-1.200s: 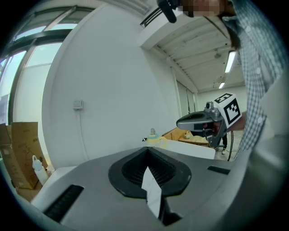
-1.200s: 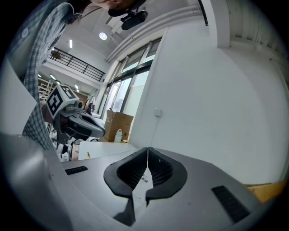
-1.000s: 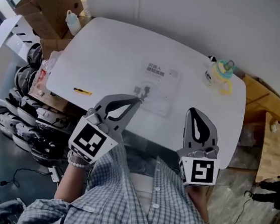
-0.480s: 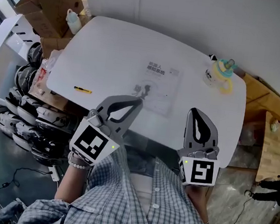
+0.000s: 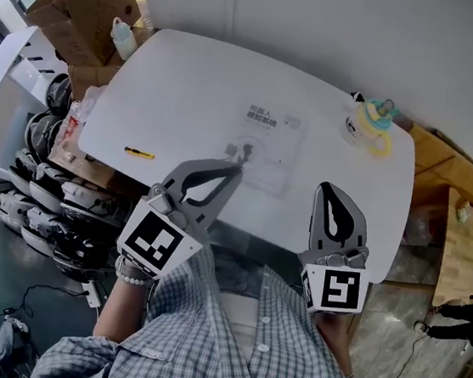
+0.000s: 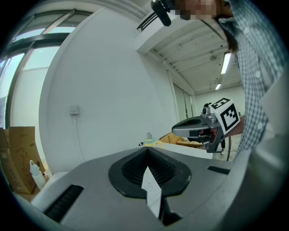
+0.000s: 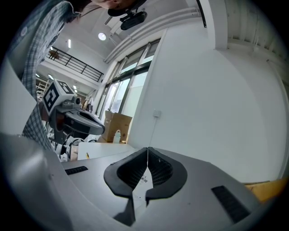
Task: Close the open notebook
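The notebook (image 5: 269, 148) lies flat on the white table (image 5: 189, 84) and shows one white printed face as a single rectangle. My left gripper (image 5: 238, 168) is shut, and its tip hovers at the notebook's near left corner; whether it touches is unclear. In the left gripper view the jaws (image 6: 146, 150) meet at the tip, with only a white sliver of the surface below showing through the gap. My right gripper (image 5: 330, 189) is shut too, and it hangs over the table's near edge to the right of the notebook. Its tips (image 7: 147, 149) meet with nothing between them.
A yellow pen (image 5: 139, 154) lies near the table's left front edge. A yellow and teal cup (image 5: 371, 125) stands at the far right corner. Cardboard boxes (image 5: 88, 3) and a white bottle (image 5: 122, 37) sit beyond the left end, with dark helmets (image 5: 39, 194) on the floor.
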Tool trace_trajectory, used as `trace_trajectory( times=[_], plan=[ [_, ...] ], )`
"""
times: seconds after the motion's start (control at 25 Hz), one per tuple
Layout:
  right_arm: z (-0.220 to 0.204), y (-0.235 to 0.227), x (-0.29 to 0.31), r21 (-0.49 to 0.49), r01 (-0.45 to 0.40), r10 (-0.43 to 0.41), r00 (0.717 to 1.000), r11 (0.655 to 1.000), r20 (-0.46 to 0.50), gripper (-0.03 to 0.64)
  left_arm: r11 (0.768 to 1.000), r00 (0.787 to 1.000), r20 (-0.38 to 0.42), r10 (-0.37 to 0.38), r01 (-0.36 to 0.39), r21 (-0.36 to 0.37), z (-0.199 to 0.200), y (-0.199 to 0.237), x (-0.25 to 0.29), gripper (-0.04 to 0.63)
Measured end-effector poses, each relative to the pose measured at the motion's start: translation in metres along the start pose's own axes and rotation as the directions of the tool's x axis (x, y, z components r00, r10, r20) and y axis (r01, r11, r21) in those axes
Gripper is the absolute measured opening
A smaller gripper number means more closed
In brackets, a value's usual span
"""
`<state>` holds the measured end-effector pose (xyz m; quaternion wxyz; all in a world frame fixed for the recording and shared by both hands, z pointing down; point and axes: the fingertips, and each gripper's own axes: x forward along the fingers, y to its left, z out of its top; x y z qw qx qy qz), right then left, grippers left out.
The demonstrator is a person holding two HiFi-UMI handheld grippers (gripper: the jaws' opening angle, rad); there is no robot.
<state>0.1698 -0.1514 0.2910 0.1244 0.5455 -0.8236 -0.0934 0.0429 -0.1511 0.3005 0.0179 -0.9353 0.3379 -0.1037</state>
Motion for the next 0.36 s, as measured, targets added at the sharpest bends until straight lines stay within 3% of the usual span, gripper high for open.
trace_trajectory(
  times=[0.36],
  plan=[
    [-0.0030, 0.0005, 0.0008, 0.002, -0.009, 0.009, 1.000, 1.000, -0.009, 0.021, 1.000, 1.000, -0.017, -0.009, 0.009, 0.020, -0.0017, -0.0036, 0.0032, 0.008]
  ],
)
